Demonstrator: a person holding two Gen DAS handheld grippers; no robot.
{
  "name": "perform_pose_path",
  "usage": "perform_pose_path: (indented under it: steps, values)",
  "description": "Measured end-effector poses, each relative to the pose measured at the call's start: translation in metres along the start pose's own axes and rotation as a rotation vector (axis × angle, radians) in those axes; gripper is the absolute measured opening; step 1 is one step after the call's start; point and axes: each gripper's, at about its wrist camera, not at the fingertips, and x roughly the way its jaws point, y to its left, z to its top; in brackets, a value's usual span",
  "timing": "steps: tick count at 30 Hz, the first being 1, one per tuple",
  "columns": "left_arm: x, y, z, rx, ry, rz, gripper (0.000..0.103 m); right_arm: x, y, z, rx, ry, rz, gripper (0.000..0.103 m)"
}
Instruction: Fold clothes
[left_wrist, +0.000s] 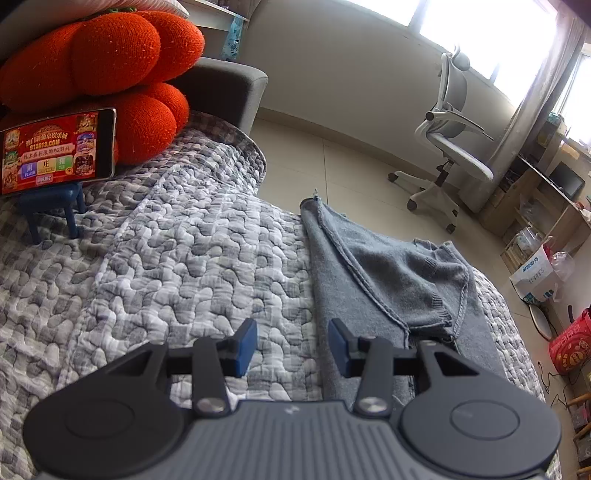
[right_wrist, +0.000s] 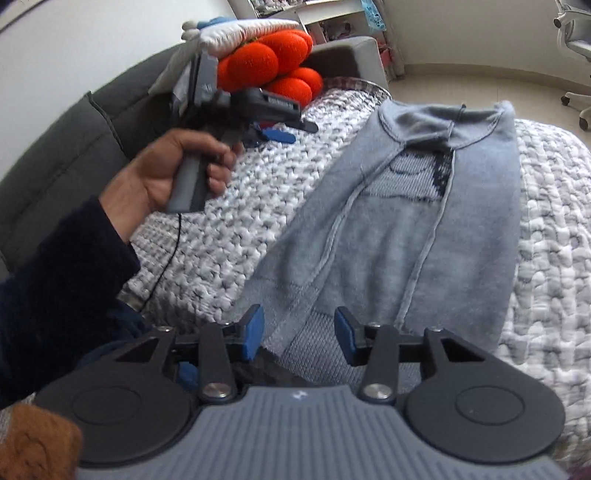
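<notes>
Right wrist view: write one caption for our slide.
Open right gripper above a part-folded grey sweater on a quilt.

Grey sweater (right_wrist: 388, 229): soft matt knit cloth, ribbed hem. Quilt (left_wrist: 177, 258): puckered stitched fabric. Cushion (left_wrist: 110, 55): fuzzy orange plush. Gripper pads (left_wrist: 246, 347): matt blue, rubber-like; frames black matt plastic w/ metal screws.

A grey-and-white quilted cover (left_wrist: 177, 266) with a pebble pattern is spread over the bed. At its far end, plump orange knitted cushions (left_wrist: 110, 62) are piled against a dark grey upholstered backrest (left_wrist: 225, 86). A phone with a red, brightly lit screen (left_wrist: 57, 149) is propped on a small blue plastic stool (left_wrist: 51, 210), just in front of the cushions. A pale grey swivel office chair (left_wrist: 448, 136) is seen on the beige tiled floor (left_wrist: 332, 162), well apart from the bed. A red bag (left_wrist: 572, 349), possibly of paper, is set beside a white cardboard box (left_wrist: 533, 275).
</notes>
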Motion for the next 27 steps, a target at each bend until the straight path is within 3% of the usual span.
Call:
perform_pose_path:
  steps: [6, 8, 9, 10, 15, 21, 24, 27]
  values:
    - [0.001, -0.005, -0.006, 0.04, 0.016, 0.017, 0.043, 0.049, 0.019, 0.001, -0.037, 0.002, -0.068, 0.045]
    - [0.004, -0.007, -0.007, 0.061, 0.024, 0.018, 0.043, 0.06, 0.019, -0.001, -0.054, 0.036, -0.127, 0.031]
    - [0.005, -0.007, -0.008, 0.067, 0.027, 0.02, 0.043, 0.064, 0.018, -0.003, -0.056, 0.047, -0.153, 0.012]
    - [0.005, -0.007, -0.008, 0.069, 0.029, 0.021, 0.043, 0.065, 0.017, -0.005, -0.041, 0.042, -0.151, 0.008]
    - [0.005, -0.009, -0.008, 0.085, 0.029, 0.016, 0.043, 0.022, -0.001, -0.017, 0.194, -0.124, -0.005, 0.005]
    - [0.008, -0.016, -0.012, 0.119, 0.042, 0.025, 0.043, 0.025, -0.026, -0.043, 0.385, -0.134, -0.013, 0.006]
    - [0.009, -0.02, -0.015, 0.144, 0.055, 0.024, 0.044, 0.026, -0.024, -0.043, 0.373, -0.139, -0.016, 0.008]
    - [0.009, -0.023, -0.016, 0.166, 0.055, 0.037, 0.044, 0.021, -0.019, -0.041, 0.313, -0.143, -0.085, 0.009]
